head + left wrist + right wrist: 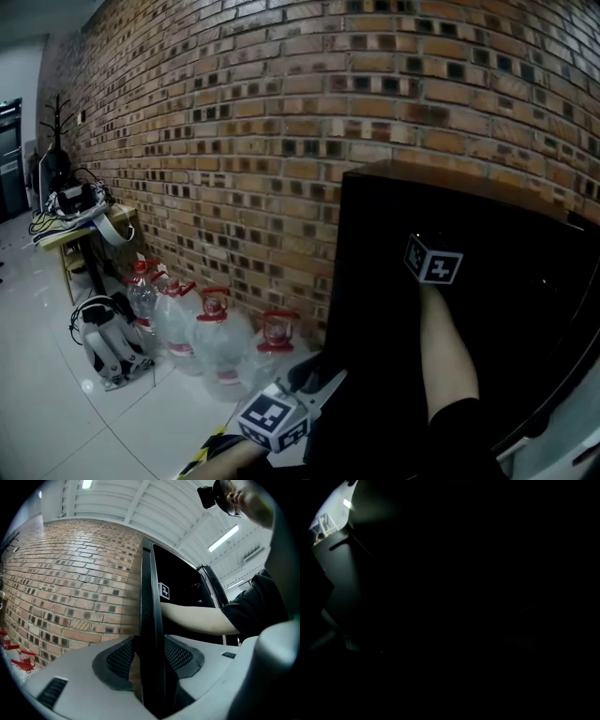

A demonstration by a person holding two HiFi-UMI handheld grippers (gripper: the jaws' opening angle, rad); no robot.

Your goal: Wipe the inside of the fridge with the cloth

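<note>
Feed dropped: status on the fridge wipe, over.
Left gripper clamped on fridge door edge. Right gripper inside dark fridge, jaws unseen. Cloth not visible. No obstruction visible.

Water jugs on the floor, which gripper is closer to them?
Left. The left gripper grips the fridge door edge just beside the water jugs; the right gripper is farther off, up inside the fridge.

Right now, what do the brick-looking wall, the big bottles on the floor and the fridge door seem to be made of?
The wall: rough reddish-brown brick with pale mortar lines, matte.
The big bottles: likely clear plastic, see-through with red caps.
The fridge door: smooth black panel with slight sheen, perhaps painted metal or plastic; too dark to tell.
</note>
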